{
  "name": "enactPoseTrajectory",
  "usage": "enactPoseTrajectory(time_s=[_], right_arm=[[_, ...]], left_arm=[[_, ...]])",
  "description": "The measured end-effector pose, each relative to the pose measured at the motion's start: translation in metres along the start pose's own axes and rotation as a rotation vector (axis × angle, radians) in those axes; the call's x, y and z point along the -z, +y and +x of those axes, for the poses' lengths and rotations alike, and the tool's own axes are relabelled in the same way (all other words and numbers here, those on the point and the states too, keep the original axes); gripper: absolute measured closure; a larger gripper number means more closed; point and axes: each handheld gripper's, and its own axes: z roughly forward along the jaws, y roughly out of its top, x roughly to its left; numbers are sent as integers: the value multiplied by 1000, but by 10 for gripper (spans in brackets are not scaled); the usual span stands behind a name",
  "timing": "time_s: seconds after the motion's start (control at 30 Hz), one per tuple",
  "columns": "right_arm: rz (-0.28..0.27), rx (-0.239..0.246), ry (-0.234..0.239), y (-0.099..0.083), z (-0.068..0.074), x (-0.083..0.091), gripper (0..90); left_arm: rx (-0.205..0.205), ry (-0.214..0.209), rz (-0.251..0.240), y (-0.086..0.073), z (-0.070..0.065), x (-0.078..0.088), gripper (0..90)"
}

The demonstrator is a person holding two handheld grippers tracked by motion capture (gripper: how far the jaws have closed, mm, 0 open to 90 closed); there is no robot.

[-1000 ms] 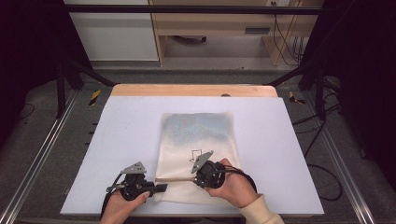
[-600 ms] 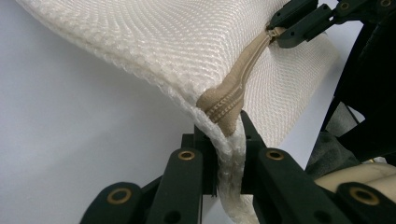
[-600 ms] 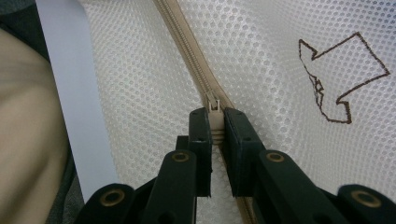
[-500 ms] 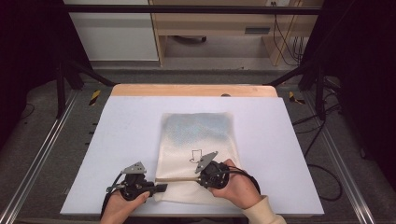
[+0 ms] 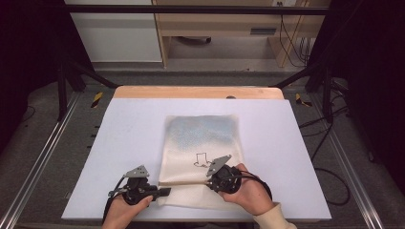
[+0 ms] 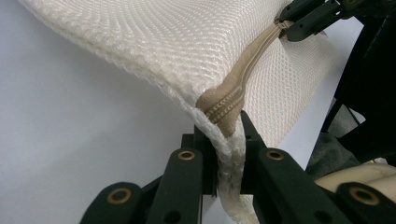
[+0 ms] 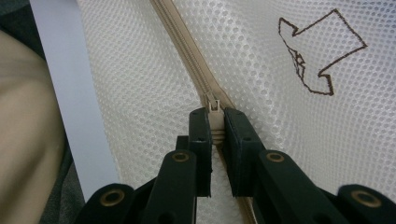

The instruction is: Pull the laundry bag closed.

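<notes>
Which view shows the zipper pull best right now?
The right gripper view: the zipper pull sits close up, pinched between the right gripper jaws on the mesh bag. The left gripper view shows it small and far off at the zipper's end. In the high view it is too small to tell.

Change log, high view. Right hand-held gripper (image 5: 209,174): shifted slightly rightward along the tan zipper (image 5: 184,182) of the white mesh bag (image 5: 202,157), its jaws closed on the zipper pull (image 7: 214,108); right hand (image 5: 248,193) moved with it. Gap to the left hand-held gripper (image 5: 165,192): slightly wider than before.
</notes>
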Motion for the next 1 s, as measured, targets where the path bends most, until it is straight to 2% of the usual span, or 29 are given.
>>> enactPoseTrajectory(time_s=[0.27, 1.0], right_arm=[[3, 0, -7, -2, -2, 2, 820], [-1, -43, -24, -15, -5, 8, 820]], left_arm=[[2, 0, -3, 0, -1, 0, 833], [1, 0, -3, 0, 0, 1, 833]])
